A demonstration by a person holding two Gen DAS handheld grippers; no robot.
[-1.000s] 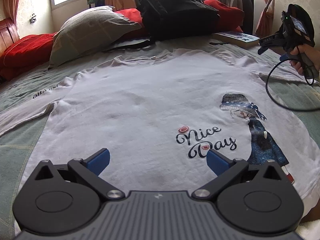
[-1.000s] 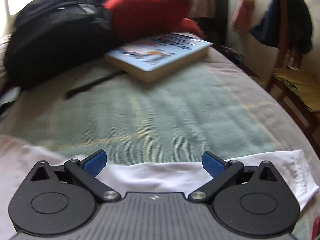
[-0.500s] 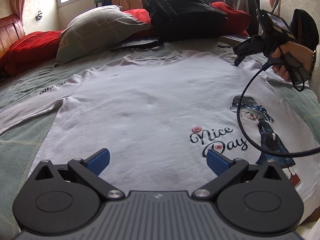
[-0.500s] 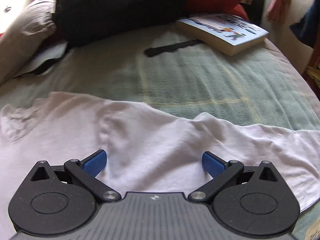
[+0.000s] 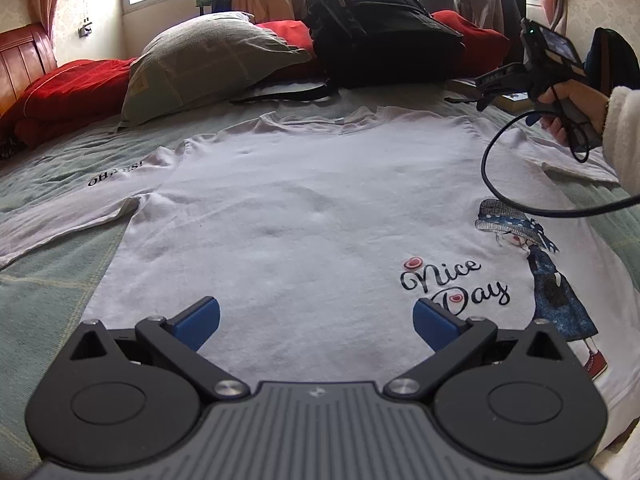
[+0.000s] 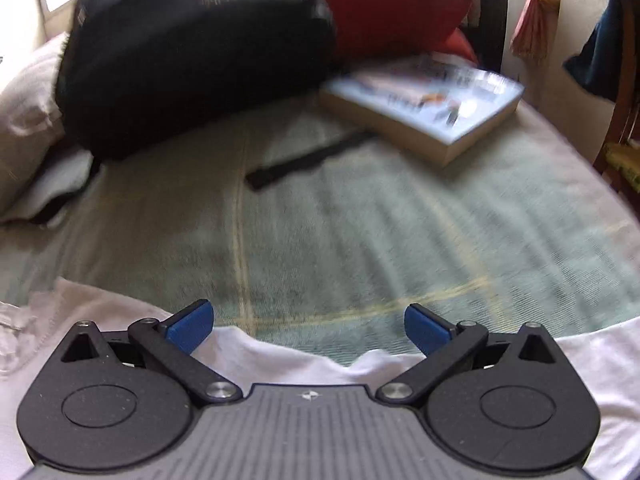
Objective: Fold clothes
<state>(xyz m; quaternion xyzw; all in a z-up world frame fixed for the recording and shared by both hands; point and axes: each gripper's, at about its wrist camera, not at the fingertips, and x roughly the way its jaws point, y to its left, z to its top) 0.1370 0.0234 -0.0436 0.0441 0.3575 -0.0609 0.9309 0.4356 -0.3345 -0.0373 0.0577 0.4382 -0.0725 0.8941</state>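
- Bed [image 5: 48,292]: green checked cover; a white T-shirt [image 5: 312,208] lies spread flat on it, print side up, collar toward the black backpack [image 5: 380,28].
- Left gripper [image 5: 316,316]: hovers low over the shirt's hem, jaws spread wide, holding nothing.
- Right gripper [image 6: 308,324]: held in a hand [image 5: 568,108] above the shirt's right shoulder, pointing toward the book [image 6: 424,104]; jaws spread, empty; view blurred.
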